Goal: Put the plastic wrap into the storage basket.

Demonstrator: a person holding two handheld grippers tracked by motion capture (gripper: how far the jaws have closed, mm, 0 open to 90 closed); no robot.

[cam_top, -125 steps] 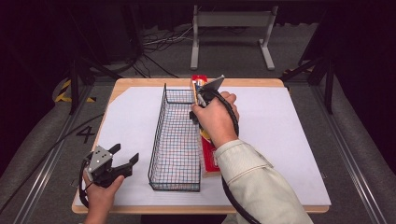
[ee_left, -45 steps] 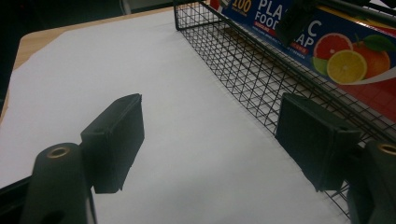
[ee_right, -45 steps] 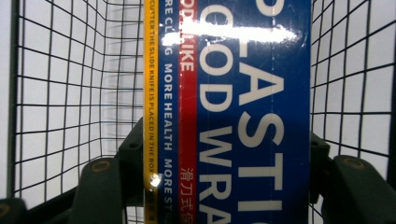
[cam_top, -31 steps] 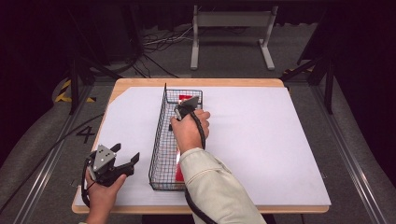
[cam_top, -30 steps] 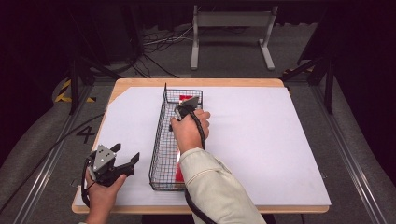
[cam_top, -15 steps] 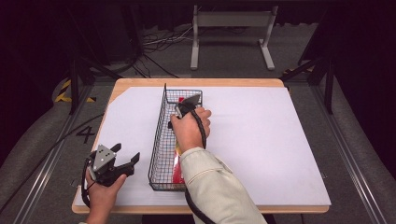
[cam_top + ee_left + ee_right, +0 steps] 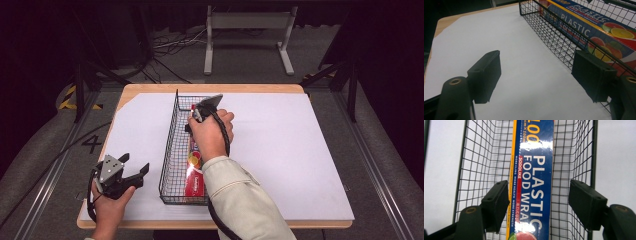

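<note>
Right tool (image 7: 539,202) released above plastic wrap box (image 7: 534,170) lying in wire basket (image 7: 172,150), left tool (image 7: 536,77) released beside basket

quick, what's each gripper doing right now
Left gripper: open, holding nothing.
Right gripper: open over the plastic food wrap box in the wire basket.

In the high view the person's right hand (image 7: 209,134) and sleeve (image 7: 240,200) hide the middle of the plastic wrap box (image 7: 195,176). The right gripper view's edges cut off both ends of the box.
</note>
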